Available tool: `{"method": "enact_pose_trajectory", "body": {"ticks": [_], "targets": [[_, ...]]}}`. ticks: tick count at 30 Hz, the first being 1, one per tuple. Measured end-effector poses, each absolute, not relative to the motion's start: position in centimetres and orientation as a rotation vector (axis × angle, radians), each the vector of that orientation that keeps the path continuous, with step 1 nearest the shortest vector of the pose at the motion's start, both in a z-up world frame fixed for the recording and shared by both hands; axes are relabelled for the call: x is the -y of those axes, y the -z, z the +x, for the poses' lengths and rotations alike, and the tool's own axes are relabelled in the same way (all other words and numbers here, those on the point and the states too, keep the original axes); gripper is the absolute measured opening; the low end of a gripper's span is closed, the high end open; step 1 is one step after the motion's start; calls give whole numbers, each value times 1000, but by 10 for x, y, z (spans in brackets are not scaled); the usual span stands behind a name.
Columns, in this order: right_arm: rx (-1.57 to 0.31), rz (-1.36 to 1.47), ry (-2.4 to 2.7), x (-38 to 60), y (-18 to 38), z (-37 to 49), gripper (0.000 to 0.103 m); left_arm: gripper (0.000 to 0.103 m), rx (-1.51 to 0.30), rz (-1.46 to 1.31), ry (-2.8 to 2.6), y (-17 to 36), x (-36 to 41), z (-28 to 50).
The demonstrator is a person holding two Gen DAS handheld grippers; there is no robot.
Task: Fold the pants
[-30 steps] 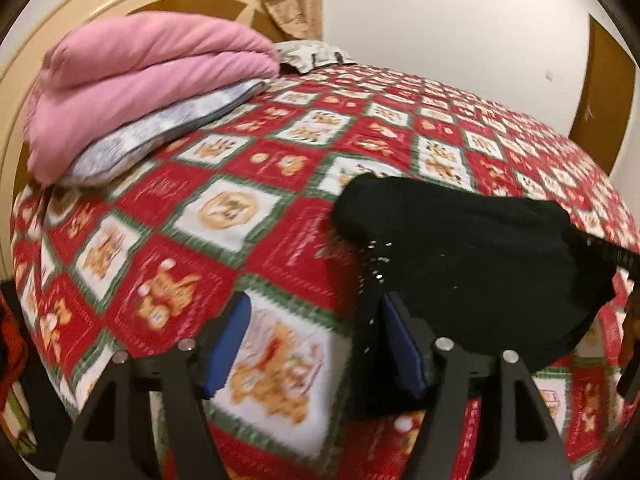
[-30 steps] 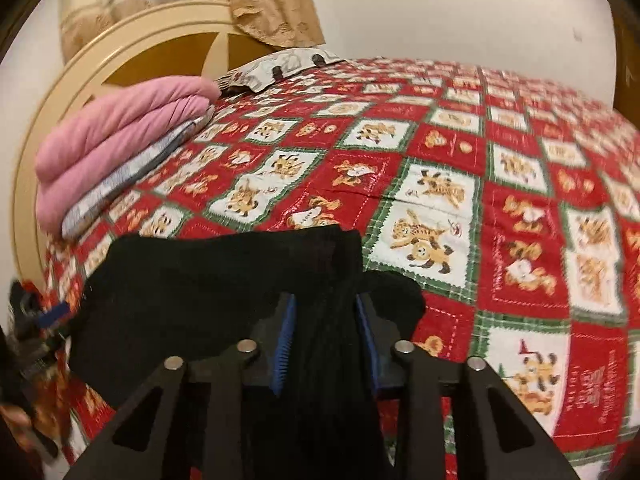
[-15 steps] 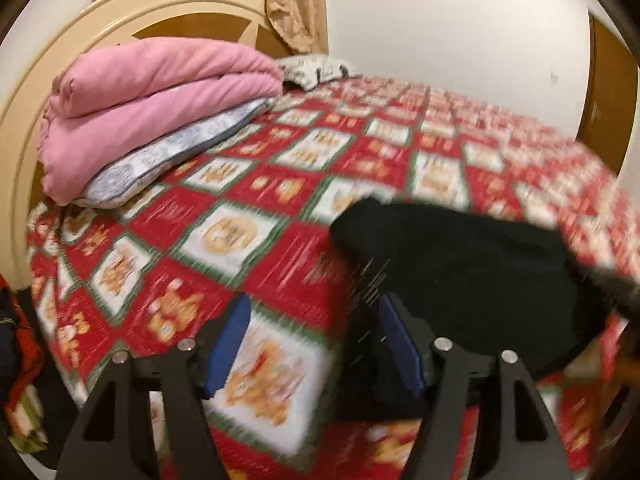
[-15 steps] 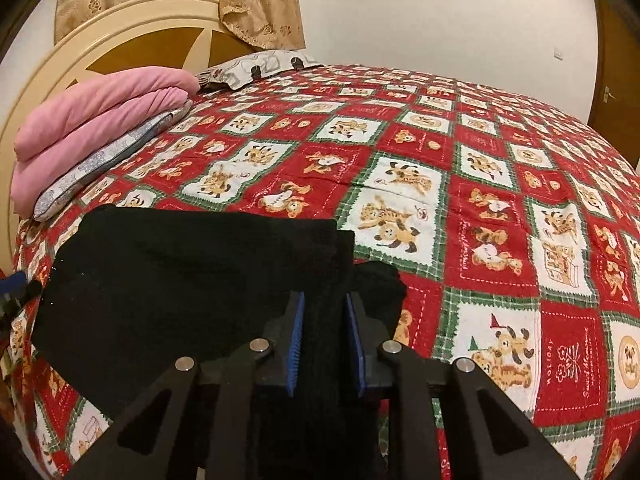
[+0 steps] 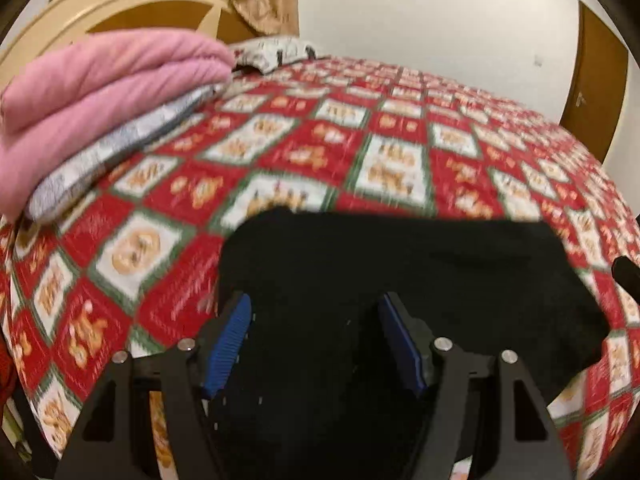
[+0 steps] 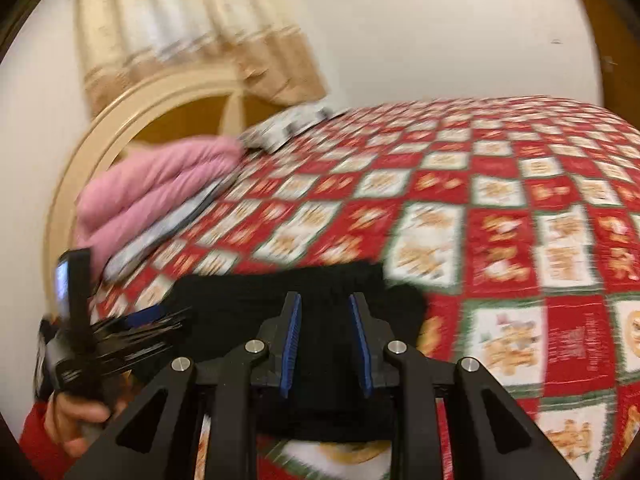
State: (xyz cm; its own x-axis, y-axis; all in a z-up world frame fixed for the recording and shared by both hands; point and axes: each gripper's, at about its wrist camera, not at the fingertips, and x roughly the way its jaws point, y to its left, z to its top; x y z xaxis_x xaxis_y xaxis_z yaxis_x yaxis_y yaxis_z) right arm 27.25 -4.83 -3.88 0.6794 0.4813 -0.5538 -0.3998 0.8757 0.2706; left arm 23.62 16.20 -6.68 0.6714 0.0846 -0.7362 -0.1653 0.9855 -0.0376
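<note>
Where a second ago it hung beside the pants, the left gripper now straddles them, jaws open; the right gripper, jaws opening, holds black bunched fabric.

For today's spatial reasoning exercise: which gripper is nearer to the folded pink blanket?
Left. In the right wrist view, the left gripper sits on the blanket's side of the black pants; the right gripper is farther over.

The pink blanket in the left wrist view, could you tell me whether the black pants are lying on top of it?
No, the pink blanket sits folded by the headboard, while the black pants lie apart on the red quilt.
</note>
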Motion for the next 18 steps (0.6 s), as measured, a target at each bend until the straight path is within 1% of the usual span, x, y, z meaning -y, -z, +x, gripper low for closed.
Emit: {"method": "enact_pose_trajectory", "body": {"ticks": [3,4,6,9,11,14,18], "targets": [[-746,95,-459,41,66,280,26,70,-832,-126,-146,76,-167,227],[-782,119,-449,44,77,283,24,70,-826,-125,-142,77,-167,224],[-774,212,-467,55,89,284,24,70,-819,-90,-144,78,-163,223],[-795,255,-467,58,88,287,24,71,-815,-74,-141,79,-162,224],[-806,256,-466,58,82,285,26,71,-832,-103,-142,74,-164,221],[-768,327,-499,66,66,268,26,71,-830,-81,-161,66,-160,210],[-754,358,-492,69,60,247,26,71,-838,-35,-183,60,-150,189]]}}
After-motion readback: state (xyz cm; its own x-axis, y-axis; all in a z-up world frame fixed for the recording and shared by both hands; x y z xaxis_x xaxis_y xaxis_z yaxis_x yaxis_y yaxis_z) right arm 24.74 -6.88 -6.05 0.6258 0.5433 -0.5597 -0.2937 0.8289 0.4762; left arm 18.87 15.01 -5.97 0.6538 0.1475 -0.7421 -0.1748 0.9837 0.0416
